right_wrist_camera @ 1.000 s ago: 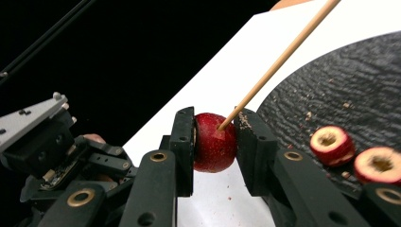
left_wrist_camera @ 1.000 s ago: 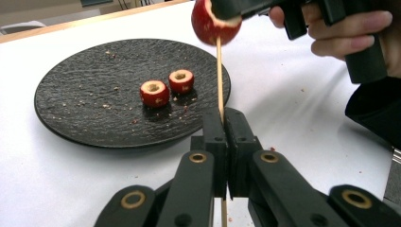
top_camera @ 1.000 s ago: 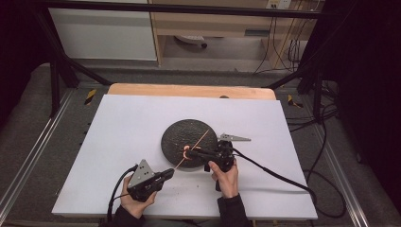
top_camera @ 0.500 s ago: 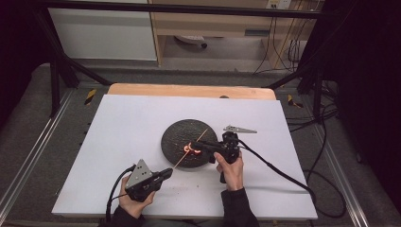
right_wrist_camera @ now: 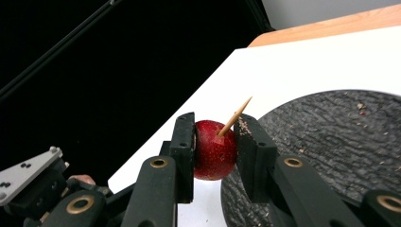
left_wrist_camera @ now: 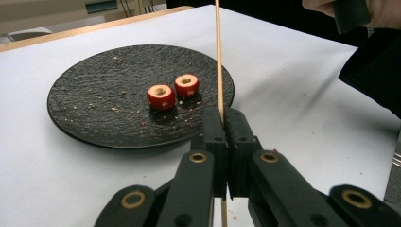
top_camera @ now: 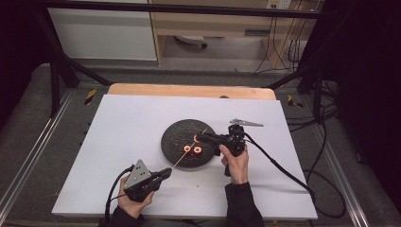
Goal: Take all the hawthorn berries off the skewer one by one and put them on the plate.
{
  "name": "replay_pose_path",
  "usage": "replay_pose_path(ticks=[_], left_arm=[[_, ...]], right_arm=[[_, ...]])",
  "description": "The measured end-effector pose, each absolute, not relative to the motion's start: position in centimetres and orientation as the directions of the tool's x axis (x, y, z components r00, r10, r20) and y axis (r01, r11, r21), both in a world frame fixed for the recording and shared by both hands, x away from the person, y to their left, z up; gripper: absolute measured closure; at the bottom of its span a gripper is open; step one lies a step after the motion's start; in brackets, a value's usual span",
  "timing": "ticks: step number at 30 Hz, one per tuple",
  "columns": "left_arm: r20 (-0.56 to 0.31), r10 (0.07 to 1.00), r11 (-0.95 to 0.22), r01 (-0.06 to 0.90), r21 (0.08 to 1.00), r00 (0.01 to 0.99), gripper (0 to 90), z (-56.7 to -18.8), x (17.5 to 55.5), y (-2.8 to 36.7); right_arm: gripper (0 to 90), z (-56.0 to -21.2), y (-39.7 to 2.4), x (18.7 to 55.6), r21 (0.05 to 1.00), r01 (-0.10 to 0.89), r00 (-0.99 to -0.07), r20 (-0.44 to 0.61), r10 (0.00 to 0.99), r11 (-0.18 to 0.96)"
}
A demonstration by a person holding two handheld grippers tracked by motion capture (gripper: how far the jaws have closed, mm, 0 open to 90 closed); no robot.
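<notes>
Left gripper (top_camera: 163, 173) near the front edge of the white table (top_camera: 118, 123), left of middle, jaws fully closed on the lower end of a thin wooden skewer (top_camera: 182, 158). In the left gripper view, jaws pressed together with the skewer (left_wrist_camera: 219, 56) clamped between them and rising straight up past the dark plate (left_wrist_camera: 85, 101). Skewer slanting up and away over the front rim of that plate (top_camera: 175, 137), towards the right gripper (top_camera: 199, 137).

Right gripper over the plate's right half, held level, pointing left across it, jaws closed on a red fruit (right_wrist_camera: 215, 149). In the right gripper view, fruit pinched between both pads, the skewer's pointed tip (right_wrist_camera: 235, 117) poking out of its top, clear through. In the high view the fruit is too small to tell apart from the jaws.

Plate around the middle of the table, round, black, rough-surfaced, speckled with crumbs. On it, towards the front right, two more cored red fruits (left_wrist_camera: 161, 96) (left_wrist_camera: 187, 85), side by side, just apart, open hollows facing up.

Wooden strip (top_camera: 189, 91) along the far edge of the table.
</notes>
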State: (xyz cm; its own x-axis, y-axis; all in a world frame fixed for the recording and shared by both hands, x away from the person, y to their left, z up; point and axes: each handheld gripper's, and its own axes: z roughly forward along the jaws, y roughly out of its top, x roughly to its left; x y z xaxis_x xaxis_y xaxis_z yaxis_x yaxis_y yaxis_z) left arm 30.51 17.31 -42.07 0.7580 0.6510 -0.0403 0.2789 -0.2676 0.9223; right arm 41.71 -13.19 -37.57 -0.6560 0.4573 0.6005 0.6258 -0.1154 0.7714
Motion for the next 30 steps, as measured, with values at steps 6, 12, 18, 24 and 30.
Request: replay_pose_path(ticks=[6, 12, 18, 24, 30], left_arm=[[-0.04, 0.654, -0.264, 0.277, 0.924, 0.756, 88.3, -42.0, 30.5, 17.4], [-0.039, 0.663, -0.261, 0.28, 0.924, 0.748, 88.3, -42.0, 30.5, 17.7], [-0.042, 0.666, -0.261, 0.286, 0.922, 0.745, 88.4, -42.2, 30.5, 17.9], [-0.043, 0.667, -0.266, 0.291, 0.919, 0.744, 88.4, -42.3, 30.5, 18.1], [-0.047, 0.67, -0.265, 0.298, 0.917, 0.741, 88.3, -42.3, 30.5, 18.4]], right_arm=[[70.9, -37.2, -13.6, 42.4, 0.768, 0.63, -0.65, 0.604, 0.461, -0.117], [70.9, -37.1, -13.5, 43.1, 0.763, 0.634, -0.642, 0.61, 0.465, -0.125], [71.1, -36.6, -14.1, 43.5, 0.773, 0.615, -0.628, 0.599, 0.497, -0.155], [71.1, -35.9, -15.0, 44.3, 0.781, 0.6, -0.609, 0.586, 0.535, -0.173], [71.1, -35.6, -15.7, 45.3, 0.791, 0.586, -0.593, 0.569, 0.57, -0.179]])
